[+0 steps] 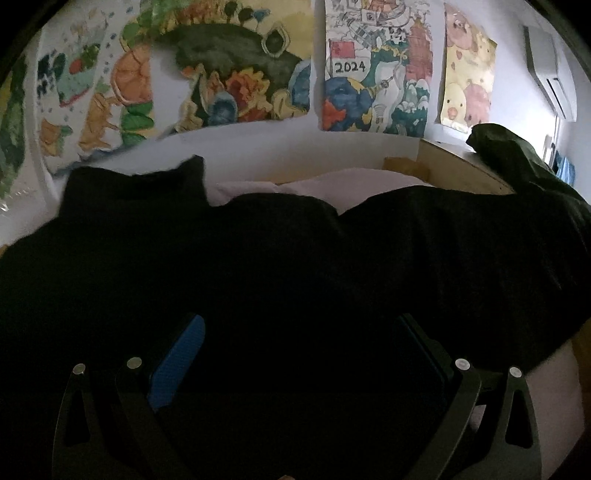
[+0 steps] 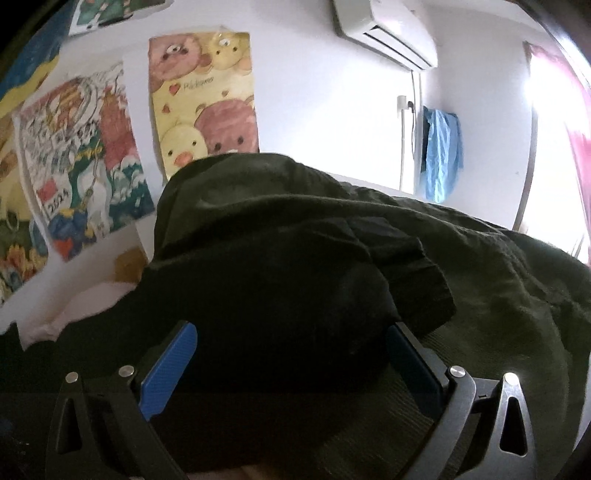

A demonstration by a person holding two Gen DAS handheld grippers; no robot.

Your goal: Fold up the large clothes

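A large black garment [image 1: 258,251] lies spread across a bed with a pale pink sheet [image 1: 332,184]. My left gripper [image 1: 299,332] is open, low over the black cloth, its blue pads [image 1: 177,362] wide apart with fabric between them. In the right wrist view the black garment [image 2: 266,288] lies bunched against a dark olive-green garment [image 2: 498,295]. My right gripper [image 2: 291,343] is open, its jaws on either side of a black fold, not closed on it.
The olive garment is heaped at the right in the left wrist view [image 1: 517,158]. Colourful posters [image 1: 236,74] cover the white wall behind the bed. An air conditioner [image 2: 388,33] hangs high, a blue cloth [image 2: 441,155] hangs by a bright window.
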